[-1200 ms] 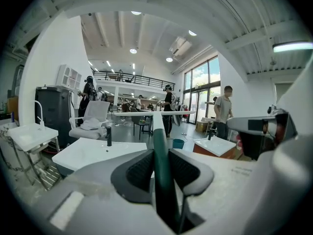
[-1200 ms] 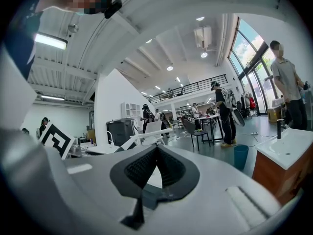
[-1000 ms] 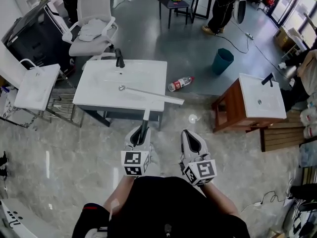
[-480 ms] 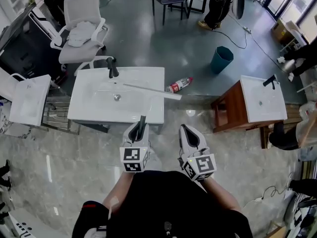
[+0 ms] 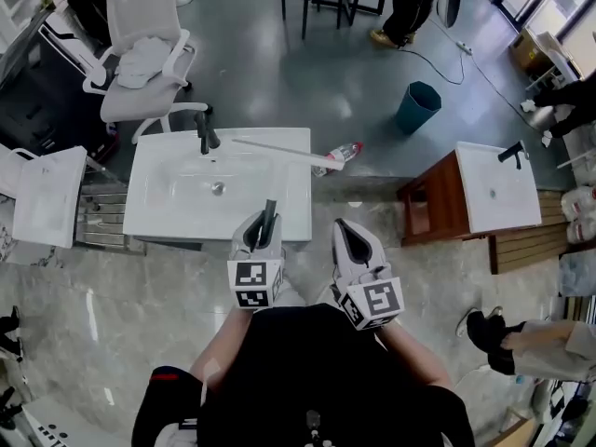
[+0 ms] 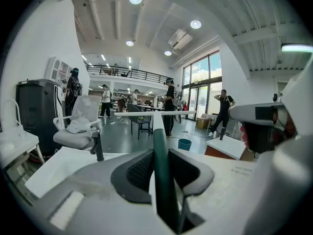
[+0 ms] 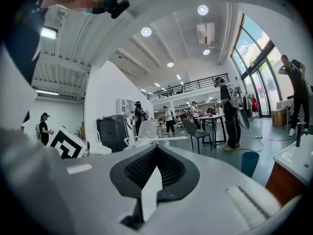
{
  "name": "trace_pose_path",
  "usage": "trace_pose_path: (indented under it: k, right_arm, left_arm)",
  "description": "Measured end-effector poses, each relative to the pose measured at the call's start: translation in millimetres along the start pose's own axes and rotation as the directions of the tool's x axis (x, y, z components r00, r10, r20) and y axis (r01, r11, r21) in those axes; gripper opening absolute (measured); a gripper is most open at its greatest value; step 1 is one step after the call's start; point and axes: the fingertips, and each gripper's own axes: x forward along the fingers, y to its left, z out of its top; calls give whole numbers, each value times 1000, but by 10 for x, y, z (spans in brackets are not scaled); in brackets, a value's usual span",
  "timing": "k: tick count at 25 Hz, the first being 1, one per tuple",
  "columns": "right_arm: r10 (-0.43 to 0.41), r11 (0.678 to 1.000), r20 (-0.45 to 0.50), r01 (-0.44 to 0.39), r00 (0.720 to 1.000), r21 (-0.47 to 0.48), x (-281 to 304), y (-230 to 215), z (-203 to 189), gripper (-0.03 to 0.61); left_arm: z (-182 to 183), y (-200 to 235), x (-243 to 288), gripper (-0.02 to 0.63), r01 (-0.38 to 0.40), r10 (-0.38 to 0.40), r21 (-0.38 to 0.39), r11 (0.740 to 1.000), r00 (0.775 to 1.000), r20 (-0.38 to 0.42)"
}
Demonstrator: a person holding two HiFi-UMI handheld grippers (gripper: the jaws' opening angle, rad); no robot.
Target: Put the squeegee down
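Note:
My left gripper (image 5: 262, 234) is shut on the dark green handle (image 5: 269, 214) of the squeegee. Its white shaft runs forward to a long white blade (image 5: 279, 148), which hangs across the back right part of the white sink basin (image 5: 168, 208). In the left gripper view the handle (image 6: 158, 146) stands upright between the jaws of the left gripper (image 6: 162, 156), and the blade (image 6: 155, 113) lies level beyond. My right gripper (image 5: 348, 239) is beside the left one at the sink's front right corner. It is shut with nothing in it, as the right gripper view shows at the right gripper (image 7: 155, 149).
A black faucet (image 5: 203, 130) stands at the sink's back edge. A plastic bottle (image 5: 341, 153) lies on the floor to the right, with a teal bin (image 5: 418, 108) behind it. A second sink on a wooden stand (image 5: 496, 190) is further right. An office chair (image 5: 142, 49) stands behind, and a person's shoe (image 5: 486, 331) is at lower right.
Both grippers have moved forward to the white sink. The squeegee has gone with the left one, and its blade now hangs over the basin's back right.

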Motion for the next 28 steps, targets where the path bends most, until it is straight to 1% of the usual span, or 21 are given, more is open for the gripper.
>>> trace_pose_path:
  k: [6,12,22,28]
  right_arm:
    - [4,1000,-24,-4,1000,11,160,-271,-54,2]
    - [67,998,-71,-66,995,18,435,-593,-78,2]
    - [189,982,-129,-191,973,2,1002,-1089,-65,2]
    - [242,970,-172,-245,955,8,1211,-1288,-180,2]
  left_arm:
    - [-87,32,277,106,-23,22,-21,1000,999,-36]
    - [-178,50,629,106,-92,87,-67,993,993,-85]
    - [-380,98,1313,106,-217,199,-112,970,967,-157]
    - [-659,147,1671,105,-269,242,-110,957,947,-212]
